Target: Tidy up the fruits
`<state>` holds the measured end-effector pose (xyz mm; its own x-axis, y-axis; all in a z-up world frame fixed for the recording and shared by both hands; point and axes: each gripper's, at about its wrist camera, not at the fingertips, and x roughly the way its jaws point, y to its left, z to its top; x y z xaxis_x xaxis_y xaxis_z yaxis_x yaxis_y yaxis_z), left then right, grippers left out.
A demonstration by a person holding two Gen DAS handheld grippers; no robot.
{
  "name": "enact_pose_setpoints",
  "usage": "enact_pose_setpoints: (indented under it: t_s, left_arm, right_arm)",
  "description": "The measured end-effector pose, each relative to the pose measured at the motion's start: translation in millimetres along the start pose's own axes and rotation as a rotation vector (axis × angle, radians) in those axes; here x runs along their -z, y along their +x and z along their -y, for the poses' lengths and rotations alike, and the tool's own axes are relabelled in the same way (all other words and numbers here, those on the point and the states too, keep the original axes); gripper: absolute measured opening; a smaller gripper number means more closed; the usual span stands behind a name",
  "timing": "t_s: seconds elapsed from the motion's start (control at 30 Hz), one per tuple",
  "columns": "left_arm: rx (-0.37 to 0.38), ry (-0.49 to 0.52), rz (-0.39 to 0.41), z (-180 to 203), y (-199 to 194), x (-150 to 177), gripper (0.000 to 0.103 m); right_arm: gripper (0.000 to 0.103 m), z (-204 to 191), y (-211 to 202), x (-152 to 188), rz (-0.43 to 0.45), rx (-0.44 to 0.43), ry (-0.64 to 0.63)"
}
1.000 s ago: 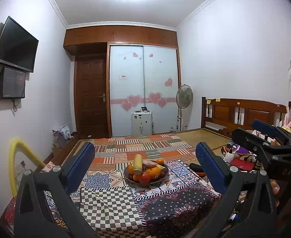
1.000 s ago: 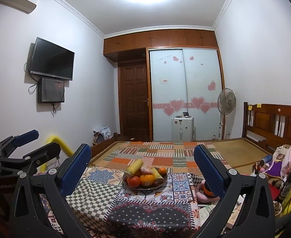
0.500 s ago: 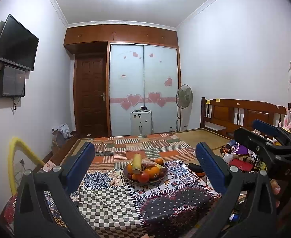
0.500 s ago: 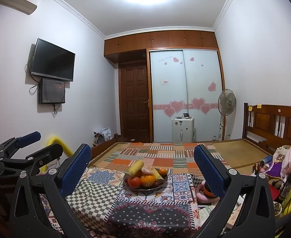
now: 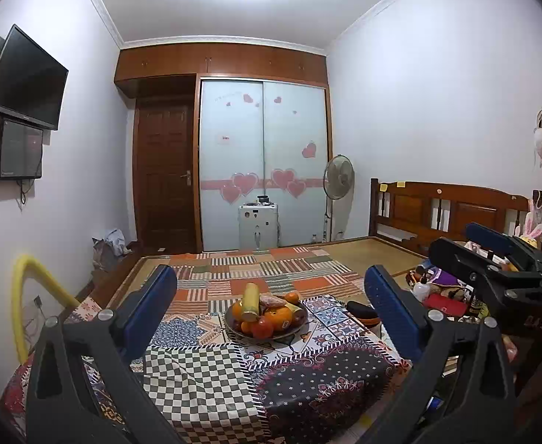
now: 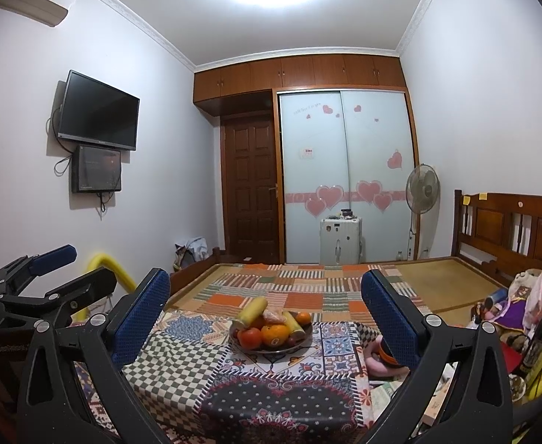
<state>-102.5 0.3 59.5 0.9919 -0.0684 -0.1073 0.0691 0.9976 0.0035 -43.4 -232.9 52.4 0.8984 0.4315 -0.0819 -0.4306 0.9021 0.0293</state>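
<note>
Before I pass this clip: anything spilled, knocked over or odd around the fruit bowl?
Nothing spilled or knocked over. The fruit bowl sits level on the patterned tablecloth, all the fruit heaped inside it, none loose on the cloth. Both tongs, left and right, are open and empty, short of the bowl.

**Gripper hardware, both hands**

Left gripper point(image 5: 269, 314): black plastic frame, triangular cut-outs in each arm, silver round screws at the pivots, fingers point(image 5: 152, 305) faced with blue textured pads. Right gripper point(image 6: 265, 318): same black frame, silver screws, blue dimpled pads. White lettering on the right gripper's body in the left wrist view, partly legible only.
</note>
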Motion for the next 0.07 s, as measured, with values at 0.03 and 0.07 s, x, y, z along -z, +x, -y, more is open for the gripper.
enact_pose_setpoints:
  t_s: [0.03, 0.07]
  left_arm:
    - [0.002, -0.001, -0.002, -0.2, 0.2, 0.2, 0.103]
    - [0.003, -0.001, -0.005, -0.1, 0.5, 0.3, 0.103]
  right_arm:
    - [0.103, 0.1, 0.2, -0.1, -0.001, -0.001, 0.002]
    - [0.103, 0.1, 0.3, -0.2, -0.002, 0.0, 0.002]
